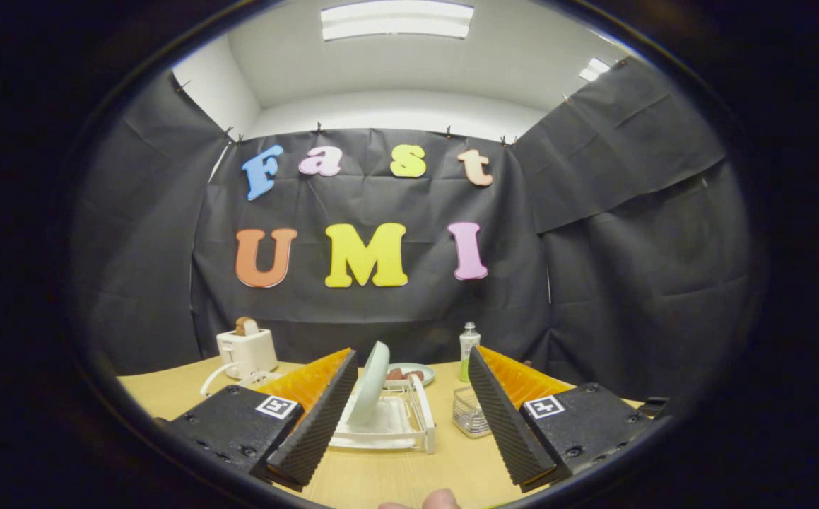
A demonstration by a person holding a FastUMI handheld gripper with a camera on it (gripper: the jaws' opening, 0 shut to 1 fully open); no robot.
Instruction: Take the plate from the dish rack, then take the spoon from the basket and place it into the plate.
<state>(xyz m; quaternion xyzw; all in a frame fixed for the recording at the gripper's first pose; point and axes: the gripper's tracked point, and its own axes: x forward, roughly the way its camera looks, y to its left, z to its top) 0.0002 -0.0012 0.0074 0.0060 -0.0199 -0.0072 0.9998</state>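
Note:
A pale plate (pixel 371 384) stands on edge in the white dish rack (pixel 409 417) on the wooden table (pixel 444 459). It sits just ahead of my fingers, close to the left one. A small wire basket (pixel 470 411) stands right of the rack, beside the right finger; I cannot make out the spoon in it. My gripper (pixel 411 360) is open, wide apart, with nothing between its fingers.
A white toaster (pixel 246 351) with bread in it stands at the back left, its cord trailing on the table. A small plate with food (pixel 410 373) lies behind the rack. A bottle (pixel 468 350) stands at the back, right of it. A fingertip (pixel 441 500) shows at the table's near edge.

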